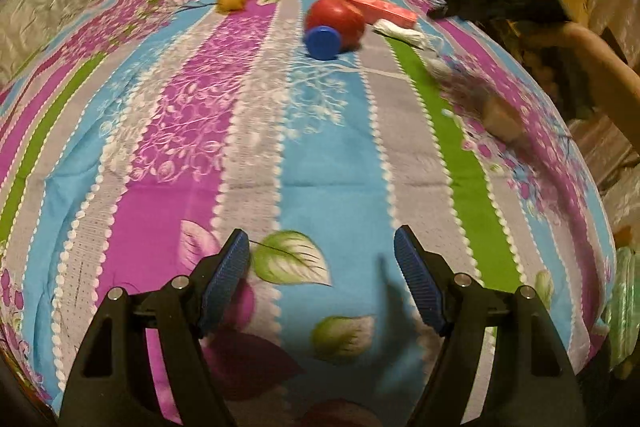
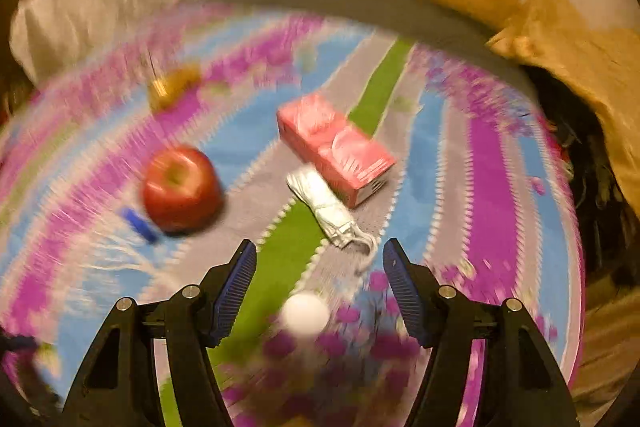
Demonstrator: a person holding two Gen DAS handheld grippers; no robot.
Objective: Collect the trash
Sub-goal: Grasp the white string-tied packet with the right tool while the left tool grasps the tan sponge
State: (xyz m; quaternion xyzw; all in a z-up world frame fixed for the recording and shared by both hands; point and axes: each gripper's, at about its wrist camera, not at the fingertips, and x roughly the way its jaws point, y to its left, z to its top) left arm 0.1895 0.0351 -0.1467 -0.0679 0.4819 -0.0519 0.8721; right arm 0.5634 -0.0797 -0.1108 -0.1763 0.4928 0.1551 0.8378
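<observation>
**Closing in on the small white ball with the right gripper**

Hovering low over the striped floral bedsheet (image 2: 492, 187), the right gripper (image 2: 320, 291) has its blue-padded fingers spread wide and holds nothing. Between those fingers, a little nearer the camera than the tips, sits a small white ball (image 2: 305, 313), blurred, so whether it is crumpled paper or something firmer I cannot tell. Just past the fingertips lies a white crinkled wrapper with a loose cord (image 2: 324, 207), one end touching a pink carton (image 2: 334, 145). Left of these rests a red apple (image 2: 182, 187), with a blue cap (image 2: 140, 225) just beside it, and farther off a gold foil wrapper (image 2: 172, 87) near the far edge of the sheet.

The left gripper (image 1: 322, 283) is also spread and empty, held over a bare stretch of the sheet, well apart from the objects; from its view the apple (image 1: 336, 21) and blue cap (image 1: 322, 43) touch, and the carton (image 1: 382, 9) lies behind them.

By my reading, the step in hand is the approach for a pick, most likely of the white ball, since it is already framed by the right gripper. The next move calls for lowering and drawing back slightly so the pads bracket the ball, then closing gently, because a round, light piece could roll or squirt out. No trash container shows in either view.
</observation>
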